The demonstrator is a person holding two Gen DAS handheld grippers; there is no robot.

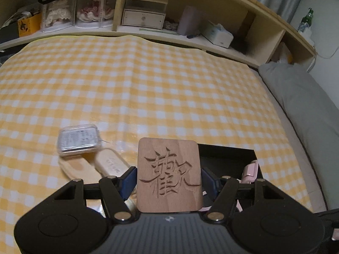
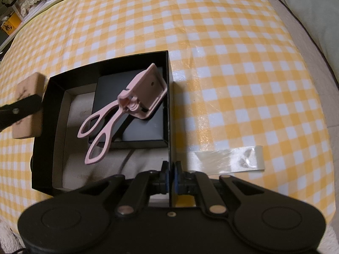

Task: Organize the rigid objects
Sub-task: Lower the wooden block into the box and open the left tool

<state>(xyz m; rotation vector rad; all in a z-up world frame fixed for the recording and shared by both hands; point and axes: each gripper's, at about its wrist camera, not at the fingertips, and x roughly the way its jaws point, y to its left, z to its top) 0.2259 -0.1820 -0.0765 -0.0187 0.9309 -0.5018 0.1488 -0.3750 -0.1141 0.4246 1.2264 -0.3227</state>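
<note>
My left jaws [image 1: 168, 182] pinched a wooden block [image 1: 168, 174] by its two side edges, carved face toward the camera, carried just at the left wall of the black box [image 2: 44, 114]. My right jaws [image 2: 170, 178] were pressed together on the box's right wall, steadying it on the checked cloth [image 2: 233, 63].

Procedure, as I judged it: keep the right pinch firm so the box could not slide; bring the block over the bare pale floor at the box's left side, clear of the pink clamp [image 2: 125, 108] lying across the smaller dark box [image 2: 146, 127]; lower it flat before spreading the jaws.

The right wrist view alone showed the box's contents and a strip of clear tape [image 2: 228, 158]. The left wrist view alone showed the carving, a clear plastic case [image 1: 78, 140], a pale oval case [image 1: 93, 165] beside it, and, farthest, the shelf [image 1: 148, 31].
</note>
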